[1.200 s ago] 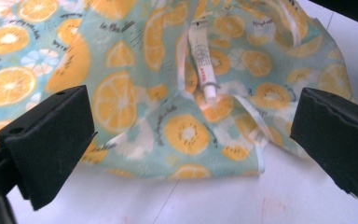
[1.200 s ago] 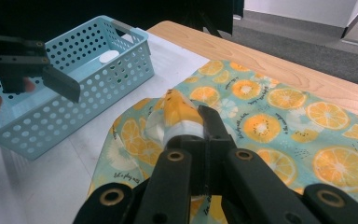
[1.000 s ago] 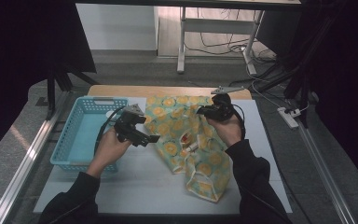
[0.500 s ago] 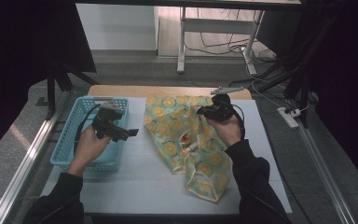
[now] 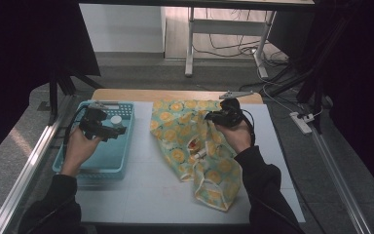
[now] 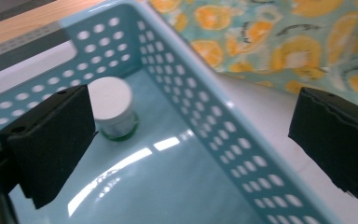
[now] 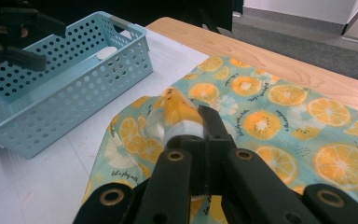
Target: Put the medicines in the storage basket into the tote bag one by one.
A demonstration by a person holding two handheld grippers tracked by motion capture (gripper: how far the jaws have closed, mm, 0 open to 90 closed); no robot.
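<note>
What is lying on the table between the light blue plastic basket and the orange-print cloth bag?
Nothing: in the high view, a bare strip of white table separates the light blue plastic basket from the orange-print cloth bag.

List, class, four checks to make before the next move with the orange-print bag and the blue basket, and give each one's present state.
1. Right gripper pinches the orange-print bag: ok.
2. Left gripper jaws open, nothing between them: ok.
3. White-lidded jar stands upright in the blue basket: ok.
4. Left gripper above the basket: ok.
5. More items inside the bag: cannot tell.
</note>
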